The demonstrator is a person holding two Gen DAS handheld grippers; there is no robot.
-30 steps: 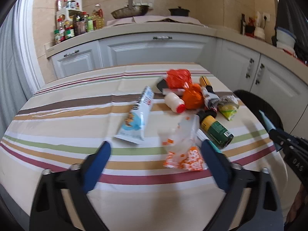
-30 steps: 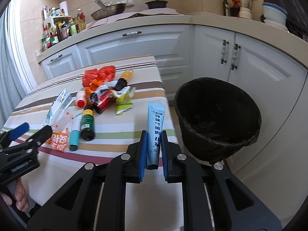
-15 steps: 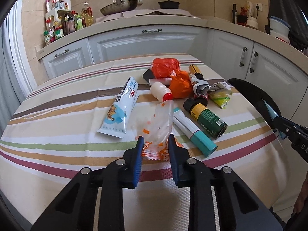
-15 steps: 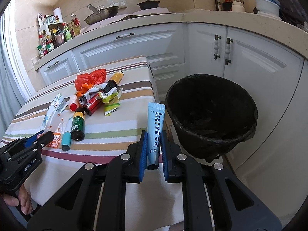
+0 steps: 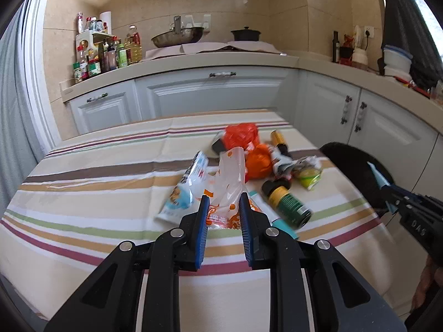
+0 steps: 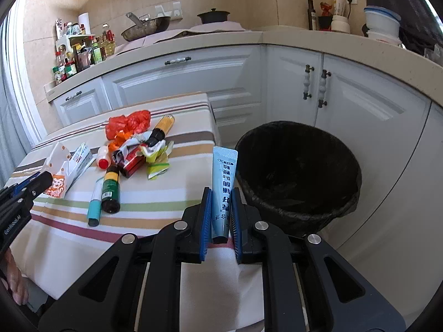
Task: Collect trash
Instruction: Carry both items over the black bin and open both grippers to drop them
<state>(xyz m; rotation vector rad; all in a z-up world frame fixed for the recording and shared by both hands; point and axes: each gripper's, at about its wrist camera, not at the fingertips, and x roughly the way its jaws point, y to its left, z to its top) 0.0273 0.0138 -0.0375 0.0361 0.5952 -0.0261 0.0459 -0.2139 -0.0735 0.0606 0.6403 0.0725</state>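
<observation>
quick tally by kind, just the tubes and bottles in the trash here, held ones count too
tubes: 3 (light blue tube, white and blue tube, teal-ended tube)
bottles: 3 (green bottle, yellow bottle, red-capped white bottle)
total: 6

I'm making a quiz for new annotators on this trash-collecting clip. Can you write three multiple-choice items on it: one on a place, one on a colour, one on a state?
1. Where is the bin?
A. On the table
B. On the floor beside the table, before the cabinets
C. On the counter

2. What colour is the tube in the right gripper?
A. Light blue
B. Red
C. Black

3. What is the left gripper doing?
A. Hanging open and empty
B. Gripping the green bottle
C. Gripping the clear plastic bag with orange print

Answers:
1 B, the black-lined bin stands by the table's corner.
2 A, it is pale blue with dark print.
3 C, the bag sits pinched between the blue pads.
</observation>
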